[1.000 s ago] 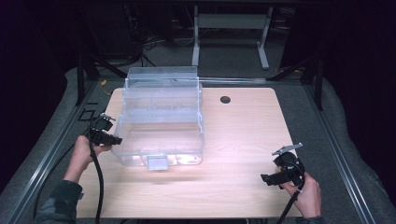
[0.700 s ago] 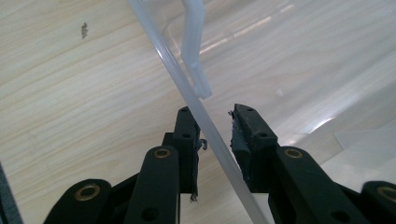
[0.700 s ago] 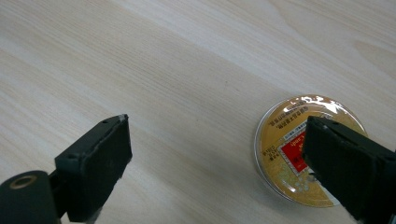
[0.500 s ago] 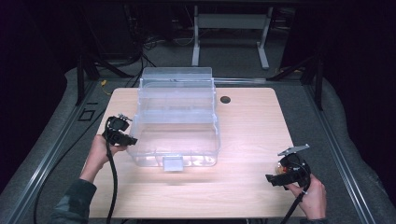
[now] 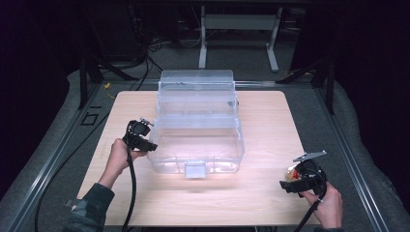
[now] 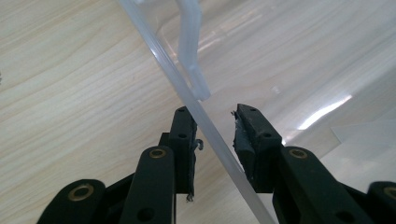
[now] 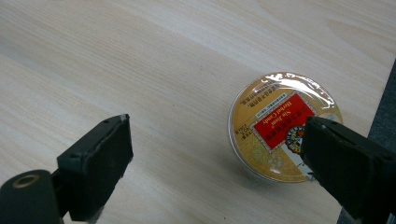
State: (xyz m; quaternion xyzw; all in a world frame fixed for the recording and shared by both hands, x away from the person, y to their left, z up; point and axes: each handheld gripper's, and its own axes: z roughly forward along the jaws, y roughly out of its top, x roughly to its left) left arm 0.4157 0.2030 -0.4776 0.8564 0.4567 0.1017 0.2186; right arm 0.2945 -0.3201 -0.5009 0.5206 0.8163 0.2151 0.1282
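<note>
A big clear plastic box (image 5: 197, 123) sits in the middle of the wooden worktop (image 5: 270, 125). A second ago it stood more to the left, so it has been slid to the right, over toward the middle. The left claw (image 5: 147, 144) is at the box's left wall, near the front corner. In the left gripper view the thin clear wall (image 6: 187, 95) runs between the two black jaws. The jaws have just been opening a bit, and there is a small gap on each side of the wall now, so the claw looks released and no longer pinches it. That may mean the sliding is done and the box is where the person wants it. The right claw (image 5: 289, 184) hangs over the front right corner of the worktop, well apart from the box. Its jaws stand wide and hold nothing. Just under it lies a small round candy tin (image 7: 285, 126) with a gold and red lid. It may be picked up next, maybe to go in the box.
</note>
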